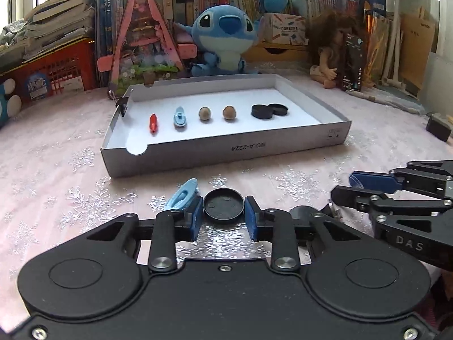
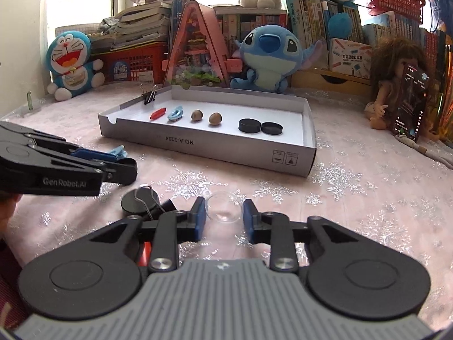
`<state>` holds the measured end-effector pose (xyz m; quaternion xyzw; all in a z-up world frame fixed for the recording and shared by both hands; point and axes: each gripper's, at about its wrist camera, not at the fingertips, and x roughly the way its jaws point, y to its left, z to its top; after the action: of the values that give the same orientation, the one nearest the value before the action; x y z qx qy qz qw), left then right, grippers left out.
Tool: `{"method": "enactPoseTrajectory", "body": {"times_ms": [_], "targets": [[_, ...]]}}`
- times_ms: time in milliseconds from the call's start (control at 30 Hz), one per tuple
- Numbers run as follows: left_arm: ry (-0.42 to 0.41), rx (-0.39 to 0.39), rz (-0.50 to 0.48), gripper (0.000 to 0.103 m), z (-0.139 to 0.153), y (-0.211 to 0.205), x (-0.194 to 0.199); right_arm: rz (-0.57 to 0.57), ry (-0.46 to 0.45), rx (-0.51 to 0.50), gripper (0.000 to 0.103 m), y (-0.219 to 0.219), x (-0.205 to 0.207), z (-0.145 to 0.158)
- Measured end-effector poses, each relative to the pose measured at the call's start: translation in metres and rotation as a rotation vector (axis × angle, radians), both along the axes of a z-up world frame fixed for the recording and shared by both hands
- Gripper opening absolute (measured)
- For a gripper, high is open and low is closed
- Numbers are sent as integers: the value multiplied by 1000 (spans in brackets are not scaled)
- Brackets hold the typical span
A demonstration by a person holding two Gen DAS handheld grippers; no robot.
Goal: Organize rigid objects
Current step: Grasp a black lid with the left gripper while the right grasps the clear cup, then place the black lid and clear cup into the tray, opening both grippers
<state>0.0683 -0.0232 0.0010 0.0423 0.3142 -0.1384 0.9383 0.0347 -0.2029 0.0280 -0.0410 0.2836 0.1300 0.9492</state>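
- The left gripper [image 1: 223,215] sits low over the pink snowflake tablecloth [image 1: 56,170], its blue-padded fingers spread on either side of a black round lid [image 1: 223,205] lying hollow side up; whether the pads touch its rim cannot be told.
- A light blue clip [image 1: 181,194] lies on the cloth just beside the left finger [image 1: 195,215].
- The right gripper [image 2: 222,215] rests near the table's front edge, its tongs spread around a clear round lid [image 2: 223,206], with gaps showing on both sides.
- Left of it lies a black disc [image 2: 138,202] with a black binder clip [image 2: 158,206], wire handle up, against it.
- Farther back stands the shallow grey cardboard tray [image 2: 198,144], open side up.
- On its white floor runs a row from left to right: a red clip [image 2: 157,113], a blue clip [image 2: 175,113], two brown nuts [image 2: 196,115] [image 2: 215,119], then two black lids [image 2: 249,126] [image 2: 271,128] touching each other.
- A binder clip [image 2: 149,93] grips the tray's far left corner.
- Behind the tray, at the table's back edge, sit a blue Stitch plush [image 2: 269,56], a Doraemon plush [image 2: 73,62] and a brown-haired doll [image 2: 396,79].
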Motion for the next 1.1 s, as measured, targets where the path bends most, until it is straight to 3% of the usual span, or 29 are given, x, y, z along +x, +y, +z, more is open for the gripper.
{"method": "enactPoseTrajectory", "body": {"times_ms": [300, 600, 900, 1100], "targets": [[-27, -32, 3, 29, 22, 6, 2, -27, -26, -7, 33, -2, 6, 12], [-79, -42, 64, 29, 51, 23, 32, -91, -50, 23, 33, -14, 37, 35], [-50, -75, 145, 29, 53, 50, 79, -165, -15, 63, 33, -30, 83, 43], [-46, -39, 191, 29, 43, 53, 110, -207, 38, 84, 33, -34, 116, 36]]}}
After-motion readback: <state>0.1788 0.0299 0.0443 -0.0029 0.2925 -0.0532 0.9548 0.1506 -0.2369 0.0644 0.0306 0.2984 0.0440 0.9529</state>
